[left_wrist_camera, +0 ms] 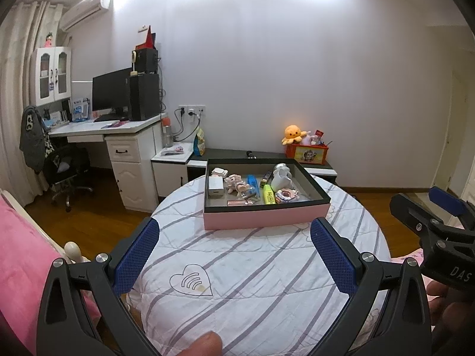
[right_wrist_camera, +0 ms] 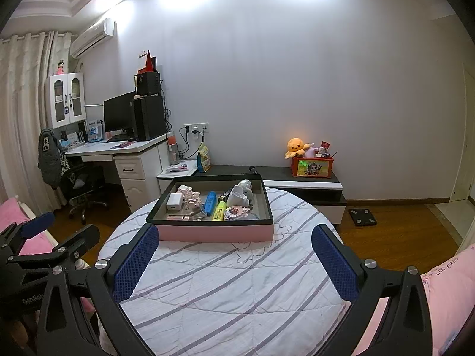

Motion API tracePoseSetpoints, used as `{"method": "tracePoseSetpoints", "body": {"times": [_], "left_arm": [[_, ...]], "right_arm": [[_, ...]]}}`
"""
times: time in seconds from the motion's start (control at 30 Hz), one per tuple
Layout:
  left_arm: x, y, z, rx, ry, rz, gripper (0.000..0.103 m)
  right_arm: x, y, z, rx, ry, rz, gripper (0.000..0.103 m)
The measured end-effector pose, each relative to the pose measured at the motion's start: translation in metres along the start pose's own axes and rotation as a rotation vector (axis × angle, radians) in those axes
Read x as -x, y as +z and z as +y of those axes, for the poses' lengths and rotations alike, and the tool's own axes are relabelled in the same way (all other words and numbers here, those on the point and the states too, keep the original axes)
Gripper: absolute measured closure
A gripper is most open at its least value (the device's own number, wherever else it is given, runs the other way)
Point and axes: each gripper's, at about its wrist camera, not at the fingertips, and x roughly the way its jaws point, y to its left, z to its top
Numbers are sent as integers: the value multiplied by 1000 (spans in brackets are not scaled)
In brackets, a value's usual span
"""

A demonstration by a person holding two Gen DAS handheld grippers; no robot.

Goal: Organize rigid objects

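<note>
Left gripper (left_wrist_camera: 234, 255) is held low over the striped quilt (left_wrist_camera: 252, 267), level, fingers spread wide, nothing between them. Pink box (left_wrist_camera: 264, 216) is seen just ahead of the fingertips, slightly right of centre; white charger (left_wrist_camera: 215, 186), blue case (left_wrist_camera: 253, 181), yellow highlighter (left_wrist_camera: 269, 194) and white mug (left_wrist_camera: 281, 179) are seen lying inside.

Right gripper (right_wrist_camera: 234, 255) is held alongside at like height, equally wide apart, empty; the box (right_wrist_camera: 213, 233) is seen ahead, nearer its left finger.

A heart print (left_wrist_camera: 191, 280) is shown only in the left view; a black scale (right_wrist_camera: 362, 217) on the floor only in the right.
</note>
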Motion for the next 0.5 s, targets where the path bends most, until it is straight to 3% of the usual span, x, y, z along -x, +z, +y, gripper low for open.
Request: {"method": "tracePoseSetpoints", "body": {"times": [0.5], "left_arm": [[7,3,-2,-6,6,-23,0]], "right_arm": [[0,0,-2,-6,4,-4,0]]}}
